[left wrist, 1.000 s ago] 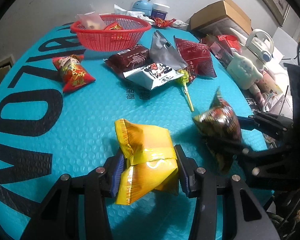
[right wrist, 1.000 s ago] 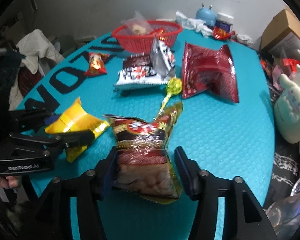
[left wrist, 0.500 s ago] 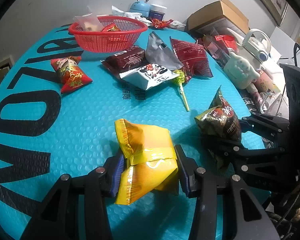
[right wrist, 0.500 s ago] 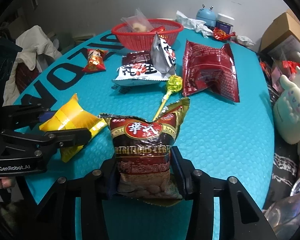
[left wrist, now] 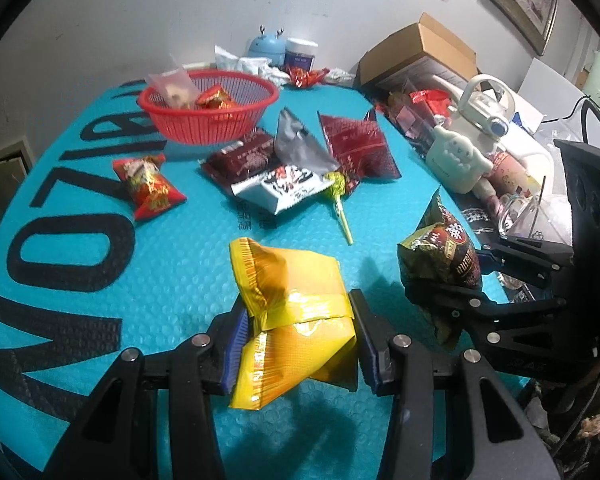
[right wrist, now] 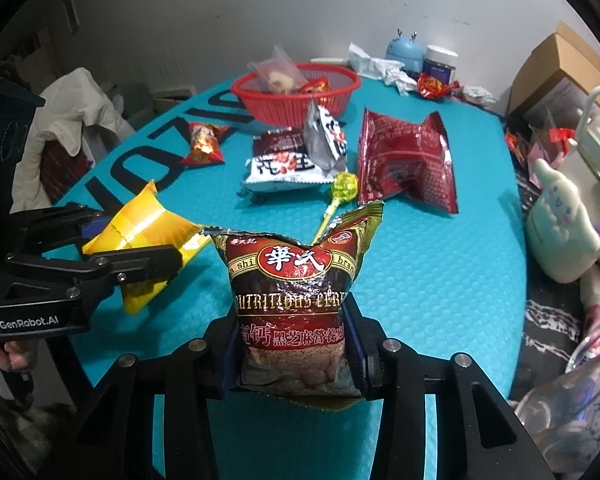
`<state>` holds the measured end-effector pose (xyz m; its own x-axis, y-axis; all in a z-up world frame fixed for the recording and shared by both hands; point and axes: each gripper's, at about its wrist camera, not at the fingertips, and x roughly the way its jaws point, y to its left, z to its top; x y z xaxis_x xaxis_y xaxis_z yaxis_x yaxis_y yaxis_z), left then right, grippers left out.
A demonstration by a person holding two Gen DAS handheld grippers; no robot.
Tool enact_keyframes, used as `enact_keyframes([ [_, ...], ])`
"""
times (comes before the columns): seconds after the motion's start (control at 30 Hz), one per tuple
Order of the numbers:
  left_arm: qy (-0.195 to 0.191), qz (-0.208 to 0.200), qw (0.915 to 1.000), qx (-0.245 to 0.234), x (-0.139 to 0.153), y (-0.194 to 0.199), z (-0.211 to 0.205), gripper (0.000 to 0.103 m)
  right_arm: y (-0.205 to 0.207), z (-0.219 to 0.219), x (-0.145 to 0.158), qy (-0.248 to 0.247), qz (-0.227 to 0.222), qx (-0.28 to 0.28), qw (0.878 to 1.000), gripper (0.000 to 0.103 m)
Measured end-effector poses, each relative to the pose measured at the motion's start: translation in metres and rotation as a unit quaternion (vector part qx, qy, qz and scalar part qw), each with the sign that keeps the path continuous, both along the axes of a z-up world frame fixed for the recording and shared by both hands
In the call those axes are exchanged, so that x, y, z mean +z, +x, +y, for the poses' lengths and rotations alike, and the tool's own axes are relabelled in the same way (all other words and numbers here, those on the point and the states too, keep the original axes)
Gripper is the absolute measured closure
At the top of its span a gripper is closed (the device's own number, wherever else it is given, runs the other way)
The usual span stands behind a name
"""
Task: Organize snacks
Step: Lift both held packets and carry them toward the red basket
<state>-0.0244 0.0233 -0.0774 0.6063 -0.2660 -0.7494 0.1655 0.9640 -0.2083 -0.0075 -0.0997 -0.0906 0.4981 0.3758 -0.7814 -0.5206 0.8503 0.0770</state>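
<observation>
**Two packets gripped and clear of the mat, basket across the table**

The teal bubble mat [left wrist: 100, 280] covers the table and carries the loose snacks. At its far edge sits the red plastic basket [left wrist: 208, 120], already holding a few packets, so it is probably the collecting point.

The right gripper [right wrist: 292, 344] has just been closing, and its jaws now pinch the lower half of a dark red cereal packet [right wrist: 292, 280], which stands upright between the pads.

The left gripper [left wrist: 296, 320] is narrowed onto the waist of a yellow snack packet [left wrist: 288, 280], creasing it in the middle, a grip that keeps a puffy bag from slipping.

Near the mat's middle, a green-wrapped lollipop [left wrist: 336, 188] lies against the unsorted packets.
</observation>
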Motion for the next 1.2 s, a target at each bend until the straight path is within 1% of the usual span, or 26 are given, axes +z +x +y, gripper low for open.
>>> enact_keyframes([
  [0.1,0.015,-0.018,0.9997,0.003,0.011,-0.003,0.001,0.057,-0.004,-0.002,0.010,0.004,-0.012,0.001,1.000,0.060],
  [0.33,0.027,-0.052,0.9983,0.001,0.038,-0.007,-0.001,0.057,-0.009,-0.001,0.040,0.013,-0.045,0.010,0.999,0.060],
  [0.63,0.016,-0.098,0.9951,-0.005,0.071,0.001,-0.004,0.057,-0.003,-0.001,0.077,0.024,-0.089,0.019,0.996,0.060],
  [0.73,0.014,-0.111,0.9937,0.000,0.083,0.008,-0.004,0.057,0.001,0.000,0.090,0.024,-0.108,0.017,0.994,0.060],
  [0.9,0.015,-0.141,0.9899,0.005,0.103,0.023,-0.004,0.057,0.014,0.001,0.112,0.023,-0.134,0.011,0.991,0.060],
  [1.07,0.019,-0.184,0.9826,0.016,0.130,0.043,0.002,0.057,0.034,0.004,0.133,0.029,-0.163,-0.001,0.986,0.060],
  [1.2,0.022,-0.206,0.9779,0.027,0.145,0.063,0.006,0.057,0.051,0.010,0.151,0.040,-0.186,-0.010,0.982,0.060],
])
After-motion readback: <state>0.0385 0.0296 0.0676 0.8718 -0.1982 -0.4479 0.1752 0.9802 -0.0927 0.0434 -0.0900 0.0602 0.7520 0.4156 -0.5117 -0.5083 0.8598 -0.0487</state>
